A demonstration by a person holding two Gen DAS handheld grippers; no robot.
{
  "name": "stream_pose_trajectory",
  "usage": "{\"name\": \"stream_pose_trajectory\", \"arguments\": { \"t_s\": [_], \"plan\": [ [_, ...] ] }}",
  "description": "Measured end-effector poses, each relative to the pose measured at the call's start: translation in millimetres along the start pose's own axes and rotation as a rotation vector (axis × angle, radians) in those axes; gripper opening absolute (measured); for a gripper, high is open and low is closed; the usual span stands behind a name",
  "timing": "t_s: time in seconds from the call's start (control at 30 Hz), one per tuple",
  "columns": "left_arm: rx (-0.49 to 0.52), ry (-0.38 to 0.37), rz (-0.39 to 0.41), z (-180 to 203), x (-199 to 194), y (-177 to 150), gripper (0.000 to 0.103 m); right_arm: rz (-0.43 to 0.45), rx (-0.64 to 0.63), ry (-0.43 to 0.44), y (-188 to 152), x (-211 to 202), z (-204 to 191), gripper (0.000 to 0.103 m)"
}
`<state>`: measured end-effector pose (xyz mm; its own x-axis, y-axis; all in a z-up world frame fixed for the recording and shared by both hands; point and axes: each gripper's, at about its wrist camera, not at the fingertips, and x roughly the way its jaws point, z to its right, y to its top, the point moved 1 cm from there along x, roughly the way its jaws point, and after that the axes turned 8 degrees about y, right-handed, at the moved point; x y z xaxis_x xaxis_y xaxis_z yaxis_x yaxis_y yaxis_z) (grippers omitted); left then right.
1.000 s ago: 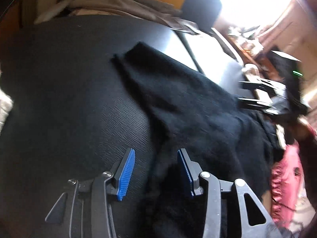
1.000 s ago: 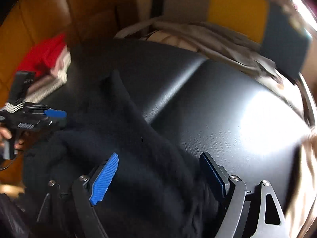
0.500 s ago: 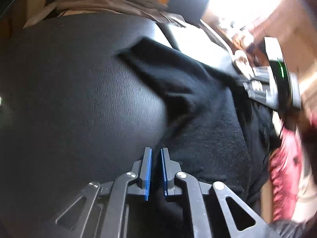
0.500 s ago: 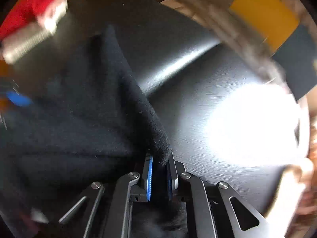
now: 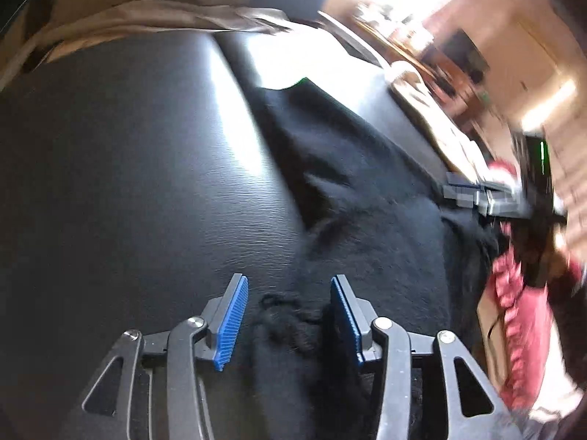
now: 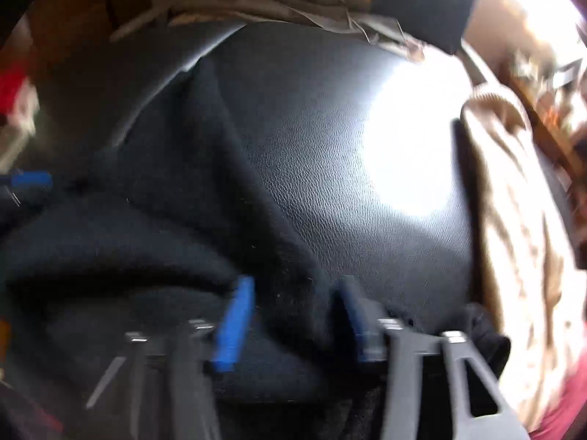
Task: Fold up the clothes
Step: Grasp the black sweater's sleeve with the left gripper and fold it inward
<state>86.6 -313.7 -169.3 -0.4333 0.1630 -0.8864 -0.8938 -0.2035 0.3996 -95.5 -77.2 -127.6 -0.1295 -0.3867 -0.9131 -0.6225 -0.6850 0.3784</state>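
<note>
A black fuzzy garment (image 5: 367, 201) lies spread on a black leather surface (image 5: 128, 183), with one long strip reaching toward the far edge. My left gripper (image 5: 289, 282) hovers over its near edge. Its jaws are opening, with a bunched bit of black cloth loose between the blue pads. In the right wrist view, which is blurred, the same garment (image 6: 165, 183) fills the lower left. My right gripper (image 6: 296, 282) is also opening, astride a fold of the cloth without pinching it. The right gripper (image 5: 462, 190) shows at the garment's far side in the left wrist view.
Beige cloth (image 5: 165, 11) is heaped along the back edge of the surface. A brown patterned fabric (image 6: 513, 201) runs down the right side. A pink ruffled garment (image 5: 521, 311) hangs at the right. A red and white stack (image 6: 14, 91) sits far left.
Half a second ago both grippers were pinched shut on the black garment; now both have sprung apart and let it go. Both hands have slid sideways, and the cloth lies flatter.
</note>
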Motion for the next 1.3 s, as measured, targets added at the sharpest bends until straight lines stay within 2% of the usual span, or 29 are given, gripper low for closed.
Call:
{"name": "stream_pose_trajectory", "arguments": {
  "t_s": [0.07,0.1,0.17,0.3,0.33,0.4,0.43,0.47,0.5,0.53,0.6,0.67,0.73,0.83,0.97,1.03,1.1,1.17,1.2,1.23,1.27,1.3],
  "plan": [
    [0.082,0.027,-0.004,13.5,4.6,-0.2,0.049,0.032,0.049,0.093,5.6,-10.1,6.1,0.065],
    [0.118,0.043,-0.003,16.2,3.5,-2.5,0.05,0.047,0.041,0.116,11.2,-12.6,5.0,0.074],
    [0.179,0.068,-0.005,21.5,4.0,-5.8,0.055,0.059,0.002,0.144,24.1,-11.6,-2.4,0.082],
    [0.259,0.13,0.0,26.7,1.9,-12.5,0.053,-0.019,-0.122,0.135,47.5,14.3,-26.0,0.083],
    [0.275,0.144,0.002,27.5,1.2,-14.1,0.045,-0.057,-0.147,0.136,52.0,22.2,-29.4,0.082],
    [0.206,0.13,0.016,15.7,-4.4,-15.3,0.025,-0.11,-0.194,0.139,53.8,31.3,-42.0,0.08],
    [0.171,0.122,0.023,9.6,-7.2,-16.0,0.005,-0.106,-0.213,0.14,52.5,28.2,-49.1,0.061],
    [0.122,0.095,0.027,2.0,-10.2,-17.7,0.004,-0.102,-0.232,0.142,51.2,25.1,-56.2,0.046],
    [0.076,0.071,0.033,-5.3,-13.2,-19.6,0.004,-0.099,-0.242,0.131,48.5,20.2,-62.6,0.027],
    [0.06,0.085,0.052,-7.9,-17.4,-23.9,0.004,-0.094,-0.257,0.105,43.9,14.3,-69.1,0.02],
    [0.022,0.096,0.096,-12.8,-28.1,-32.3,0.004,-0.069,-0.296,0.056,28.0,0.5,-86.0,0.017],
    [-0.016,0.073,0.157,-15.1,-44.2,-38.6,0.004,-0.028,-0.329,0.006,11.9,-17.5,-102.4,0.016],
    [-0.052,0.059,0.223,-14.5,-64.5,-42.7,0.004,0.037,-0.321,-0.023,2.0,-39.0,-111.1,0.014],
    [-0.07,0.079,0.304,-14.4,-95.5,-47.3,0.004,0.162,-0.288,-0.052,-5.9,-82.4,-127.3,0.012],
    [-0.115,0.073,0.416,-4.4,-131.0,-36.5,0.004,0.329,-0.276,-0.092,-1.8,-144.1,-151.7,0.001],
    [-0.111,0.109,0.463,16.0,-134.8,-24.2,0.004,0.41,-0.279,-0.099,33.0,-162.8,-160.8,0.001],
    [-0.093,0.125,0.479,26.9,-138.2,-14.2,0.003,0.48,-0.263,-0.11,42.0,-188.3,-164.0,0.001],
    [-0.06,0.144,0.479,30.1,-148.0,-23.1,0.003,0.475,-0.234,-0.069,56.5,-192.9,-161.9,0.001],
    [-0.04,0.161,0.475,32.2,-152.2,-32.5,0.003,0.467,-0.226,-0.026,62.6,-191.0,-159.5,0.008],
    [-0.03,0.177,0.465,32.2,-152.1,-38.9,0.003,0.426,-0.227,0.043,67.5,-183.7,-155.3,0.03],
    [-0.026,0.183,0.45,29.8,-144.5,-34.7,0.003,0.366,-0.221,0.1,69.7,-171.7,-149.4,0.046],
    [-0.032,0.186,0.43,27.0,-136.0,-37.8,0.003,0.322,-0.214,0.118,68.5,-157.5,-143.3,0.076]
  ]
}}
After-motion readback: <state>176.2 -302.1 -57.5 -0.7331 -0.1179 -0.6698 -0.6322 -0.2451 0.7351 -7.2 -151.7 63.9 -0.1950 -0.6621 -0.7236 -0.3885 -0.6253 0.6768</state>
